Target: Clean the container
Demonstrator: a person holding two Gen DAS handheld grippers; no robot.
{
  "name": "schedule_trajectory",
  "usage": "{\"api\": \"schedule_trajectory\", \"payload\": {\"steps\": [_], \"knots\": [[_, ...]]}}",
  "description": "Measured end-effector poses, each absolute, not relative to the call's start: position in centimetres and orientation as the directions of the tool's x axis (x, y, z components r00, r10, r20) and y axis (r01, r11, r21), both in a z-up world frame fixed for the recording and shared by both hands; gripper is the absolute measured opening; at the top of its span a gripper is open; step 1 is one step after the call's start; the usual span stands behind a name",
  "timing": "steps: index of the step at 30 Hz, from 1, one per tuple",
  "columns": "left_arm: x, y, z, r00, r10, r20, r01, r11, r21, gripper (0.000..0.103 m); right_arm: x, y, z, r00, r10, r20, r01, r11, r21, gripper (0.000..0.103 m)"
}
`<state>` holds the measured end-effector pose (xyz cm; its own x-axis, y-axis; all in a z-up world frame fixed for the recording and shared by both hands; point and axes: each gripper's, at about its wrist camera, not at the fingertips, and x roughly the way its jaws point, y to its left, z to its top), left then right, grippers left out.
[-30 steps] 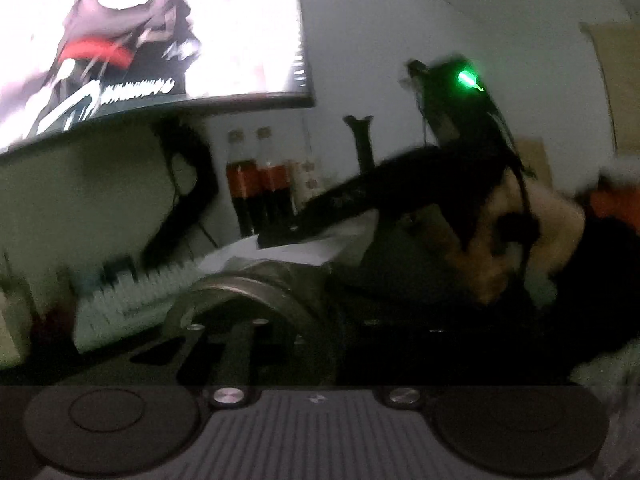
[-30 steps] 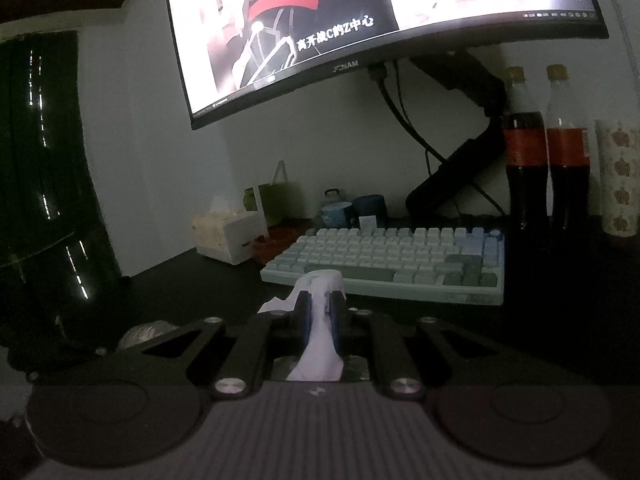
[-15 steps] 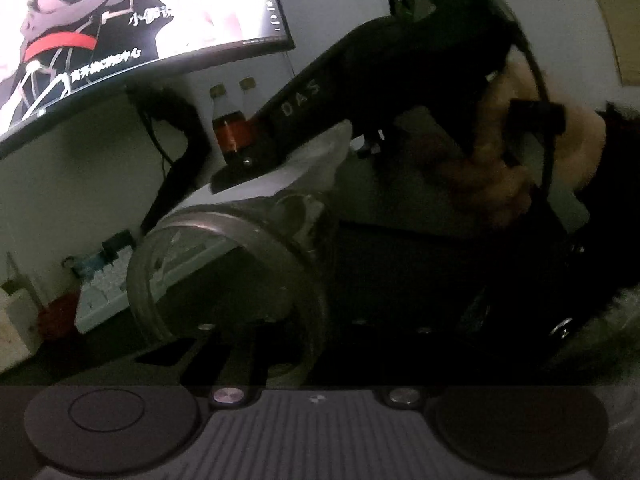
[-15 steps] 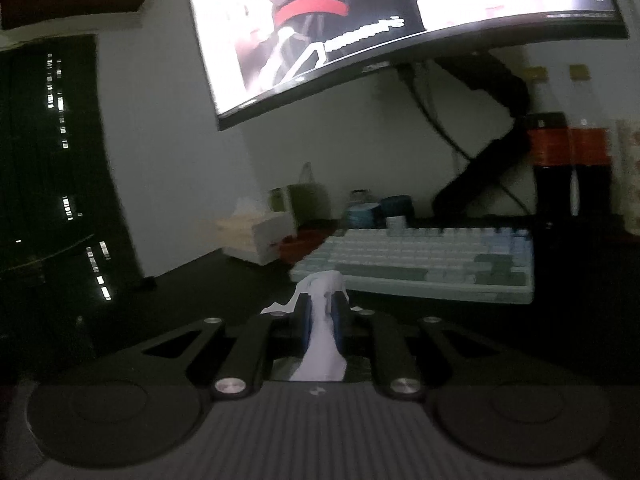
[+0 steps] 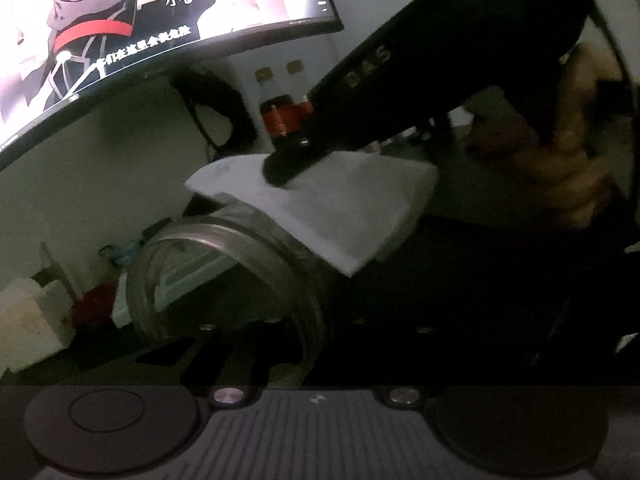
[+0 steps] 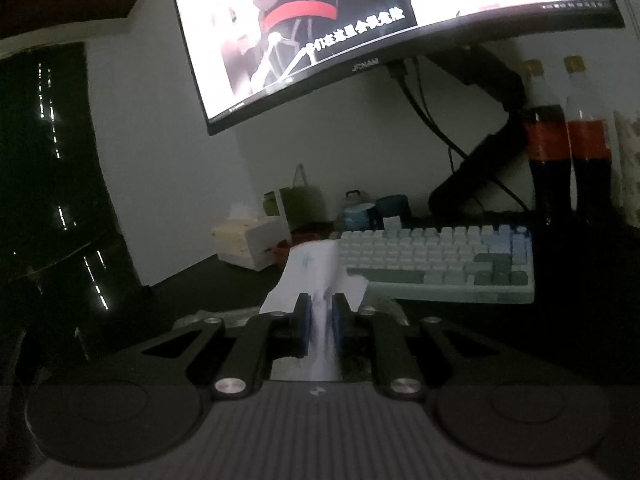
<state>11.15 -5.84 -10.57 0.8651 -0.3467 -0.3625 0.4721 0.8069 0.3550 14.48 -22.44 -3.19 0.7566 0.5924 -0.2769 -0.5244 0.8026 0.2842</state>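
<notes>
Tissue (image 6: 320,280) is pinched between the narrow blue pads of the right gripper (image 6: 320,322), above the dark desk before the keyboard (image 6: 440,264). Only the left wrist view shows the clear container (image 5: 224,284), seemingly clasped by the left gripper (image 5: 264,344), with the tissue touching its rim.

I am reading "JCNAM" on the lower bezel of the monitor (image 6: 396,36), at about one o'clock in my right wrist view. White Chinese subtitles are showing across its screen, too blurred to read surely. In my left wrist view, "DAS" is standing on the right gripper (image 5: 288,168) body.
</notes>
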Motion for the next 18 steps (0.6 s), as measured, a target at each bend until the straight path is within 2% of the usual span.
{"api": "schedule_trajectory", "payload": {"steps": [6, 18], "knots": [[9.9, -5.7, -11.1, 0.860, -0.376, -0.346, 0.495, 0.778, 0.386, 0.008, 14.6, -22.5, -3.2, 0.751, 0.603, -0.270, -0.534, 0.794, 0.290, 0.014], [8.4, -3.3, -10.5, 0.705, -0.598, -0.381, 0.701, 0.670, 0.245, 0.021, 13.0, -21.4, -3.0, 0.653, 0.719, -0.238, -0.655, 0.694, 0.300, 0.015]]}}
